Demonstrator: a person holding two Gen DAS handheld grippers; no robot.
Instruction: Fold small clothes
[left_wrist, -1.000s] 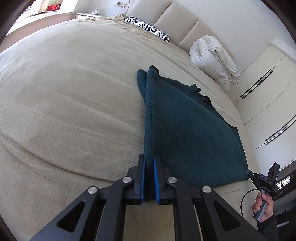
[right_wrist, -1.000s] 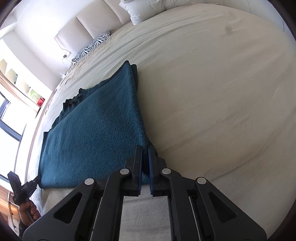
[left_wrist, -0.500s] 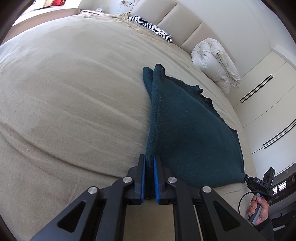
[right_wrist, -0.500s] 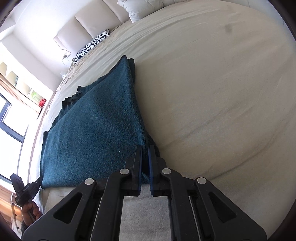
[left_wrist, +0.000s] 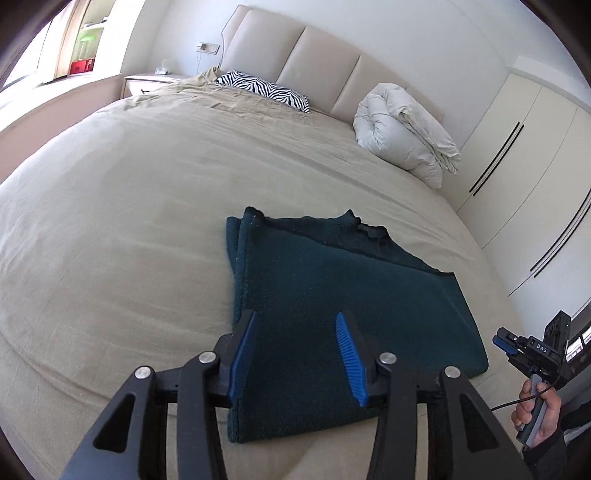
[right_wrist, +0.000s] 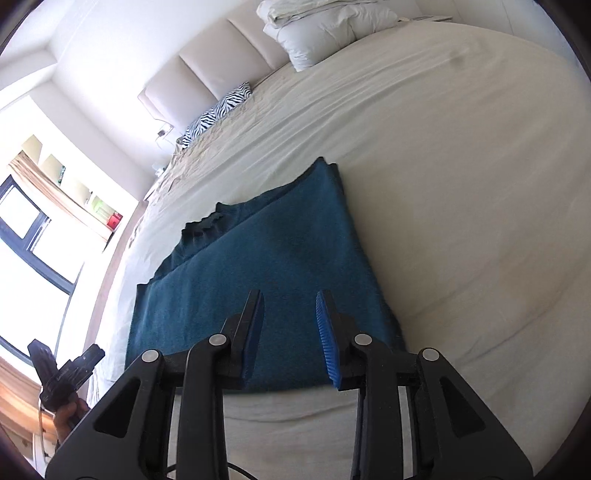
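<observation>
1. Two hand-held black two-finger grippers with blue ribbed pads are in view, both pointing down toward a wide bed covered in a beige sheet (left_wrist: 122, 206).
2. Left gripper (left_wrist: 295, 354): jaws are opening and stand well apart. Nothing is clamped between the pads; the cloth lies on the bed beneath and behind the gap.
3. Right gripper (right_wrist: 290, 339): jaws are likewise opening, with a clear gap between the pads. No cloth is pinched; the garment shows through the gap, lying below.
4. Task item: a dark teal knitted garment (left_wrist: 332, 295), folded over on itself, lies flat on the bed near its front edge. From the left wrist view, a doubled fold edge runs along its left side, and a ribbed collar or hem shows at the far edge under the top layer. From the right wrist view the same garment (right_wrist: 266, 266) reads as a roughly rectangular panel with a lower layer projecting at the far left.
5. A person's hand (left_wrist: 537, 413) grips the handle of the right gripper at the lower right of the left wrist view; a cable hangs from it.
6. A rolled white duvet (left_wrist: 402, 136) and a zebra-striped pillow (left_wrist: 266, 88) rest at the padded beige headboard (left_wrist: 314, 62), well apart from the garment.
7. White wardrobe doors (left_wrist: 532, 166) stand beside the bed.
</observation>
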